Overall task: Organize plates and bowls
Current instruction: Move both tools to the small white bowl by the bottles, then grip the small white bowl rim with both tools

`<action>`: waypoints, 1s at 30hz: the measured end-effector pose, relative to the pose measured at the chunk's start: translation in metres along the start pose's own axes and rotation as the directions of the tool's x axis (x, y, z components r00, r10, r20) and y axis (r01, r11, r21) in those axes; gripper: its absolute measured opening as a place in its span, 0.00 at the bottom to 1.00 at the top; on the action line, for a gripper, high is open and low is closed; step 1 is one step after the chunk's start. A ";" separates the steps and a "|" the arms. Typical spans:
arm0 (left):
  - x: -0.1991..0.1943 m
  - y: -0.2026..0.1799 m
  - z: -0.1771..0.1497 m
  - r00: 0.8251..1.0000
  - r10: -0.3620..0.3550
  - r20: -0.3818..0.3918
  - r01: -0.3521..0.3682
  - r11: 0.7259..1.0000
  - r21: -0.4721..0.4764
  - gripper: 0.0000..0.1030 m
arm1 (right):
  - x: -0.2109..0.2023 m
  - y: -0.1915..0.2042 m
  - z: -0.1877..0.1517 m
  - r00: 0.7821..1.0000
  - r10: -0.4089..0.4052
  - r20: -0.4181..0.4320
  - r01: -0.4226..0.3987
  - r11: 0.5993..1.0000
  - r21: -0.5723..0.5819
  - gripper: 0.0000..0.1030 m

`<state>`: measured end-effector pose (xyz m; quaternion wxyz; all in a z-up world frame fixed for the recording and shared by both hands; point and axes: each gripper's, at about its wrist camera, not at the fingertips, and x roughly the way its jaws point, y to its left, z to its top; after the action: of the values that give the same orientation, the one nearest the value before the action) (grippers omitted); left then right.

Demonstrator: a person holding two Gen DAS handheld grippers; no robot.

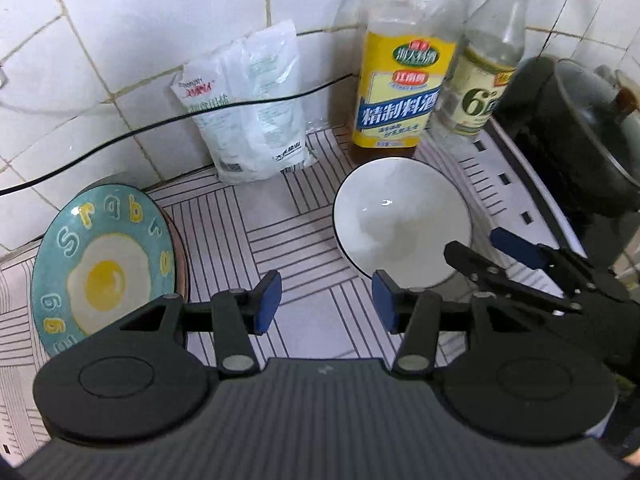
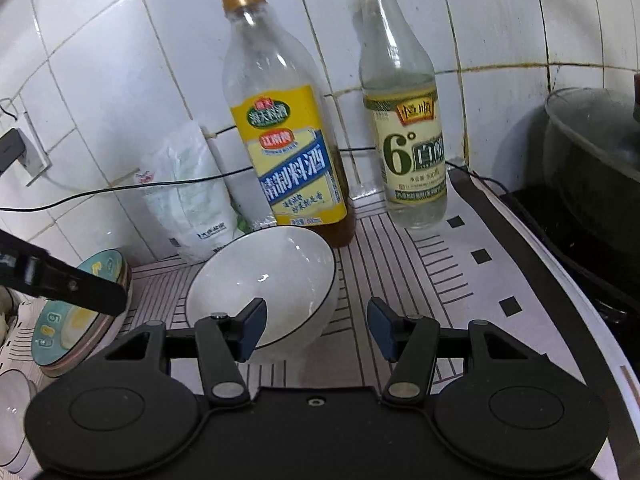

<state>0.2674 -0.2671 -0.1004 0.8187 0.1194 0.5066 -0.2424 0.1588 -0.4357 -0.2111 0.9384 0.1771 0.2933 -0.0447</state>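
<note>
A white bowl with a dark rim [image 1: 400, 216] [image 2: 264, 276] stands on the striped counter mat in front of the bottles. A teal plate with a fried-egg picture [image 1: 104, 264] [image 2: 76, 316] tops a short stack of plates at the left. My left gripper [image 1: 326, 300] is open and empty, hovering between the plate stack and the bowl. My right gripper [image 2: 316, 330] is open; its left finger reaches over the bowl's near rim and its right finger is outside the bowl. It also shows in the left wrist view [image 1: 480, 248].
A yellow-labelled cooking wine bottle [image 1: 400, 80] [image 2: 288, 152], a vinegar bottle [image 1: 484, 72] [image 2: 404, 136] and a white salt bag [image 1: 252, 108] [image 2: 188, 196] stand against the tiled wall. A dark pot [image 1: 580, 140] [image 2: 600, 168] sits at the right. Another white bowl [image 2: 12, 412] is at the far left.
</note>
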 end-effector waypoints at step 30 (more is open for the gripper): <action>0.093 0.006 0.007 0.987 -0.150 -0.064 0.140 0.981 -0.134 0.16 | 0.047 -0.010 0.012 0.994 -0.007 -0.108 0.029 0.979 0.203 0.16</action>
<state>0.3104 -0.2907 -0.1800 0.7855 0.0380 0.5586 -0.2635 0.2022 -0.4481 -0.2316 0.8978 0.2718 0.3386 -0.0737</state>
